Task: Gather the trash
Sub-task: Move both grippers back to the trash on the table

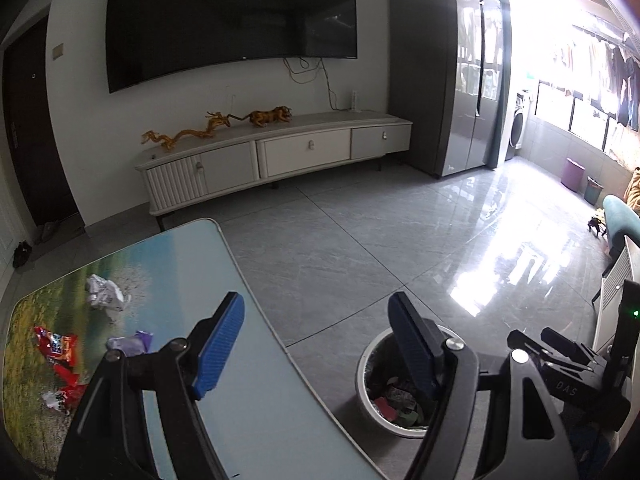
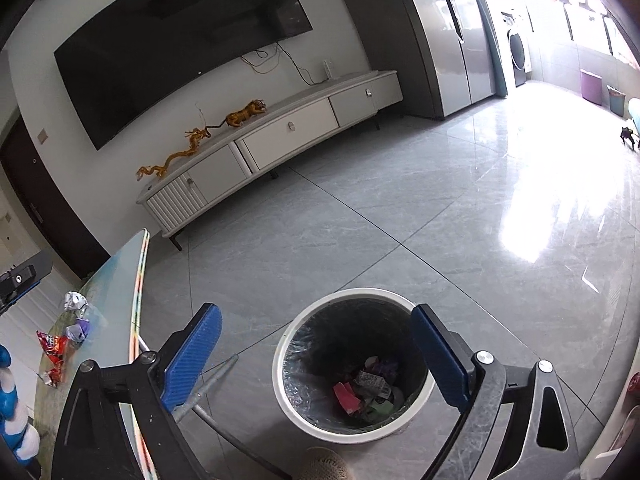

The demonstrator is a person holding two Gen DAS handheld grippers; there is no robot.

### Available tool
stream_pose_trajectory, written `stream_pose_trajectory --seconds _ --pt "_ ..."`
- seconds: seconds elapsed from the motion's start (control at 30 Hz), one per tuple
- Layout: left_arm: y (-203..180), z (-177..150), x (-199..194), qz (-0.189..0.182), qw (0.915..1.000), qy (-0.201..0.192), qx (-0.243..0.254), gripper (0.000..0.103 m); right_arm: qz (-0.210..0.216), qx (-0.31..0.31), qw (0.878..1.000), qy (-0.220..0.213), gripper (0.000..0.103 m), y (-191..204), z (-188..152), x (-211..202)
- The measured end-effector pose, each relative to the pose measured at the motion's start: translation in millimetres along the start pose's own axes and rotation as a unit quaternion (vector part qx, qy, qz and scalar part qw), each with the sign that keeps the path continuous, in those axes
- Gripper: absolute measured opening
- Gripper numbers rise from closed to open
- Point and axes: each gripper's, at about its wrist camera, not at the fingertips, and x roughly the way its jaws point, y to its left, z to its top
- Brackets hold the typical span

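Observation:
A white round trash bin (image 2: 292,344) with a black liner stands on the floor beside the table and holds several wrappers; it also shows in the left wrist view (image 1: 366,364). On the table lie a crumpled white wrapper (image 1: 103,293), a purple wrapper (image 1: 132,342) and a red snack bag (image 1: 56,350). These also show in the right wrist view: the white wrapper (image 2: 74,301), the purple wrapper (image 2: 78,330), the red bag (image 2: 54,354). My left gripper (image 1: 316,350) is open and empty over the table's edge. My right gripper (image 2: 316,354) is open and empty above the bin.
The table (image 1: 256,412) has a landscape-print top and a rounded edge next to the bin. A white TV cabinet (image 1: 276,156) with dragon figurines stands by the far wall under a TV. A grey fridge (image 1: 448,68) stands to the right. Grey tile floor (image 1: 380,240) lies between.

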Motion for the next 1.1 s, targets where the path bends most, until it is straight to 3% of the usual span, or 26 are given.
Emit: stream_pose_trajectory --seconds 0.07,0.2,0.47,0.57,0.87,1.1 --pt "12 -3 -13 0.015 0.9998 -0.010 -0.004 0.073 0.005 -0.009 1.000 -0.011 0.102 10 4 -7" --pt "34 -7 -37 0.034 0.9989 -0.027 -0.017 0.073 0.021 -0.023 0.999 -0.030 0.103 31 7 -21" --pt "82 -22 -82 0.049 0.9958 -0.058 -0.051 0.074 0.044 -0.066 0.995 -0.066 0.103 79 8 -52" --pt "103 -32 -97 0.050 0.9939 -0.069 -0.070 0.079 0.048 -0.086 0.992 -0.076 0.103 100 9 -63" --pt "179 -71 -130 0.057 0.9840 -0.093 -0.141 0.079 0.056 -0.169 0.981 -0.079 0.103 180 0 -83" --pt "247 -112 -156 0.099 0.9721 -0.091 -0.192 0.079 0.071 -0.211 0.973 -0.064 0.103 239 -17 -76"
